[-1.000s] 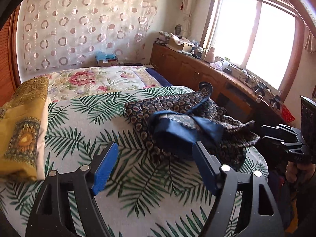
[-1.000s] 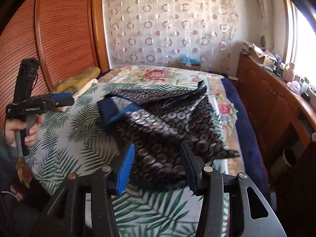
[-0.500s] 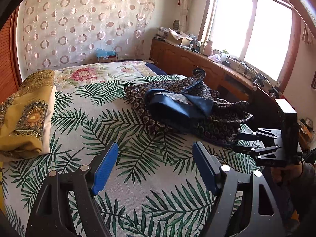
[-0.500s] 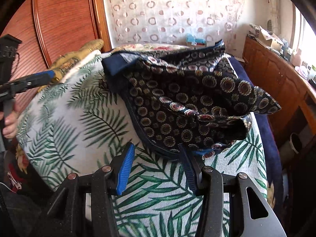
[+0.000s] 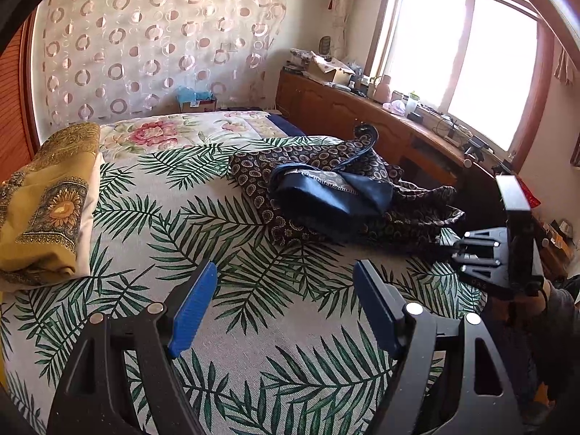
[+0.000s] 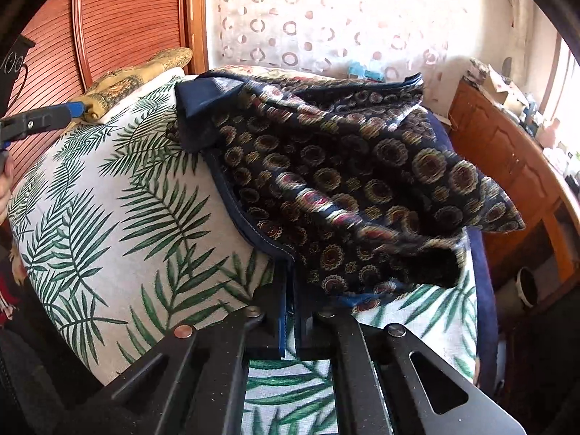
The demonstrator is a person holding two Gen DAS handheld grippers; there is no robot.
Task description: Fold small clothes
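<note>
A folded yellow patterned cloth (image 5: pixel 47 210) lies at the far left of the bed (image 5: pixel 152 239), on the palm-leaf cover. The left gripper (image 5: pixel 284 304) hovers over bare cover near the bed's front edge, its blue-padded fingers (image 5: pixel 192 308) spread wide with nothing between them. Right of centre, the dark patterned garment (image 6: pixel 362 181) with navy trim lies crumpled on the bed, well apart from the left gripper. At the garment's near navy-edged corner, the right gripper (image 6: pixel 290 290) has its fingers clenched on the hem, pads pressed together around the fabric. Along the right wall runs a wooden cabinet (image 5: pixel 362 116) beneath the window (image 5: pixel 460 54).
</note>
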